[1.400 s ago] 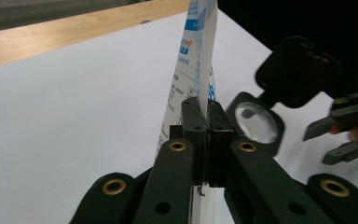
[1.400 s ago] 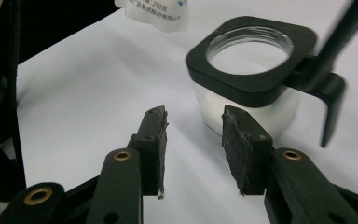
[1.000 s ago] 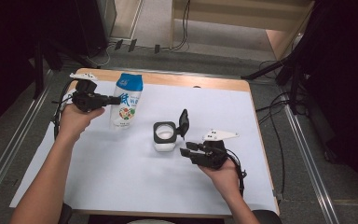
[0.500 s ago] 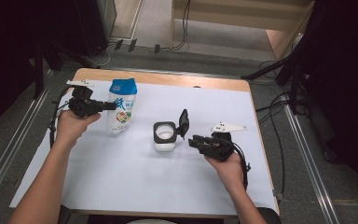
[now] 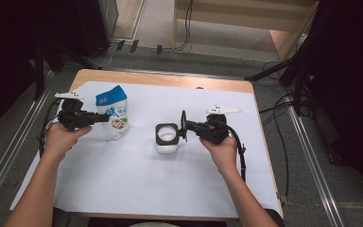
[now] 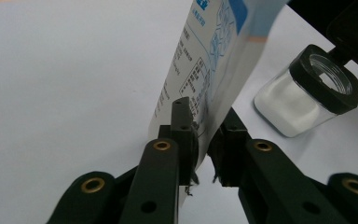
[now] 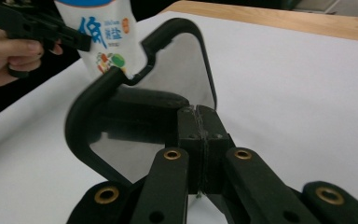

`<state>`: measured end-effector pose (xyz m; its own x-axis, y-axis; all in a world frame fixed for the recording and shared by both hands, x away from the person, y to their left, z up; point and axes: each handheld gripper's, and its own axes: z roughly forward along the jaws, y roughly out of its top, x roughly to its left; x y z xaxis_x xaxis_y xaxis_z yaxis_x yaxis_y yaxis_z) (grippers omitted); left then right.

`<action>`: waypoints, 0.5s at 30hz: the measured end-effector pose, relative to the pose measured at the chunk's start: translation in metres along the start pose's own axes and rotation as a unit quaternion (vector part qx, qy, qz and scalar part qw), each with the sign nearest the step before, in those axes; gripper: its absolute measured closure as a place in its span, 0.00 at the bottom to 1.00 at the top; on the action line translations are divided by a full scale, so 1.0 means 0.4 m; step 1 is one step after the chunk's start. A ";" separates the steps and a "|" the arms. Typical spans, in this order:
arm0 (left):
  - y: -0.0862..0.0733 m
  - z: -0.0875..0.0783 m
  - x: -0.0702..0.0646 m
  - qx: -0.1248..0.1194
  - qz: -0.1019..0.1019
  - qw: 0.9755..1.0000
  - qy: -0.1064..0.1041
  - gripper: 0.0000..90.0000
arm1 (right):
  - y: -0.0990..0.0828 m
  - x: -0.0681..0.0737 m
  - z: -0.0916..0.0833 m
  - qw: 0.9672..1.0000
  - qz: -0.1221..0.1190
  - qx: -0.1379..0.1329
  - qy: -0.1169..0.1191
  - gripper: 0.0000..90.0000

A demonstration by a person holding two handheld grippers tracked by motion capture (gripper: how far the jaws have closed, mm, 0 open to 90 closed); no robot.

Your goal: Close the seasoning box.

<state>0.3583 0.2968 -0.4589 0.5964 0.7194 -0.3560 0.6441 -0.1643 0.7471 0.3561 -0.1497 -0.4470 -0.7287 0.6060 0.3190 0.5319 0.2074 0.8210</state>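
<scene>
Wooden counter, white sheet | left gripper fingers pinch blue-white salt pouch upright (pour-ready, I judge) | right gripper fingers clamp black hinged lid, baring square glass jar

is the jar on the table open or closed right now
Open. The jar shows a bare round mouth in the left gripper view, and its hinged lid stands flipped up, pinched by the right gripper.

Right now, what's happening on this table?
A person works with a gripper in each hand. The left gripper is pinching the edge of a salt bag that stands on the white sheet. The right gripper is shut on the flipped-up black lid of a small jar, which is open and partly filled with white powder.
</scene>
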 end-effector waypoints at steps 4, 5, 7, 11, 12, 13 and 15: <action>-0.007 -0.004 0.001 -0.005 -0.001 1.000 -0.005 0.76 | 0.010 0.019 0.024 1.000 -0.012 0.008 0.010 1.00; -0.008 -0.006 -0.001 -0.002 -0.001 1.000 -0.002 0.72 | 0.011 0.023 0.031 1.000 -0.015 0.009 0.014 1.00; -0.018 -0.012 -0.005 -0.003 0.006 1.000 -0.004 0.63 | 0.010 0.028 0.048 1.000 -0.022 0.017 0.015 1.00; -0.040 -0.023 -0.009 0.001 0.011 1.000 0.000 0.55 | -0.004 0.027 0.078 0.999 -0.019 0.026 0.025 1.00; -0.044 -0.026 -0.009 0.001 0.011 1.000 0.004 0.54 | -0.004 0.028 0.080 0.999 -0.018 0.025 0.027 1.00; -0.048 -0.029 -0.009 0.000 0.010 1.000 0.004 0.52 | -0.003 0.030 0.081 0.999 -0.020 0.025 0.023 1.00; -0.054 -0.032 -0.011 -0.001 0.009 1.000 0.006 0.49 | -0.003 0.031 0.080 0.999 -0.022 0.025 0.023 1.00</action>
<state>0.3357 0.3058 -0.4663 0.6021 0.7245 -0.3354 0.6321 -0.1760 0.7546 0.3603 -0.1181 -0.4591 -0.7704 0.5598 0.3051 0.5189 0.2725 0.8102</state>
